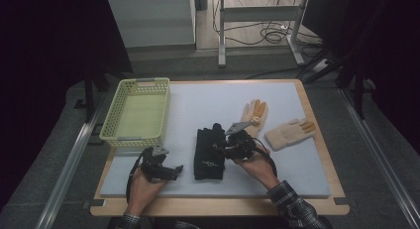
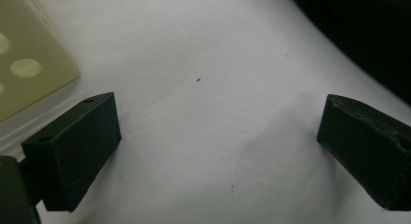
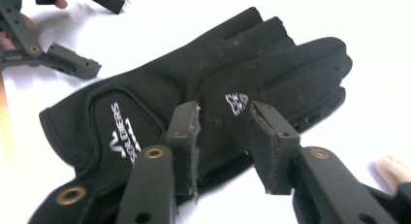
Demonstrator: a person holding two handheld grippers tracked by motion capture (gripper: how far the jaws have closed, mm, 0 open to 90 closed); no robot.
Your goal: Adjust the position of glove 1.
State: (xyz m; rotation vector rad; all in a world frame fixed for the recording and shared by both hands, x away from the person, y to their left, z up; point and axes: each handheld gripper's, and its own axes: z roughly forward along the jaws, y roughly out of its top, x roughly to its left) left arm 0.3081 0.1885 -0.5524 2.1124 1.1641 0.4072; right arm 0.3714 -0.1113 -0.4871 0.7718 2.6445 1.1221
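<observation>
A black glove [image 1: 209, 148] with white lettering lies flat on the white mat [image 1: 198, 102], a second black one seemingly under it. My right gripper [image 1: 221, 148] reaches over it from the right. In the right gripper view its jaws [image 3: 223, 124] stand a little apart just above the back of the black glove [image 3: 203, 88], with nothing pinched between them. My left gripper [image 1: 177, 170] rests near the mat's front left, beside the gloves. Its jaws [image 2: 218, 132] are wide open over bare mat.
A pale yellow basket [image 1: 136, 112] stands at the mat's left side, its corner [image 2: 29, 64] close to the left gripper. Two cream knit gloves with orange fingertips lie to the right: one [image 1: 254, 115] behind the right gripper, one [image 1: 289, 133] farther right.
</observation>
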